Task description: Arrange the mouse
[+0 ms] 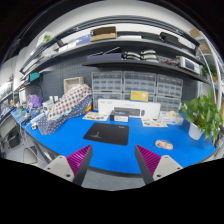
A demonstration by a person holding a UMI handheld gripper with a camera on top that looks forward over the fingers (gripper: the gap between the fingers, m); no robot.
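A black mouse pad [107,133] lies flat on the blue table top [60,145], ahead of my fingers. A small pale object [164,145], possibly the mouse, lies on the blue surface to the right of the pad, beyond my right finger. My gripper [114,162] is open and empty, held back from the table's near edge. The magenta pads [80,158] stand far apart with nothing between them.
A patterned bag [65,104] lies at the table's left. White boxes and devices [125,108] stand along the back under shelves. A green plant [205,116] stands at the right. A grey strip [112,178] runs along the table's near edge.
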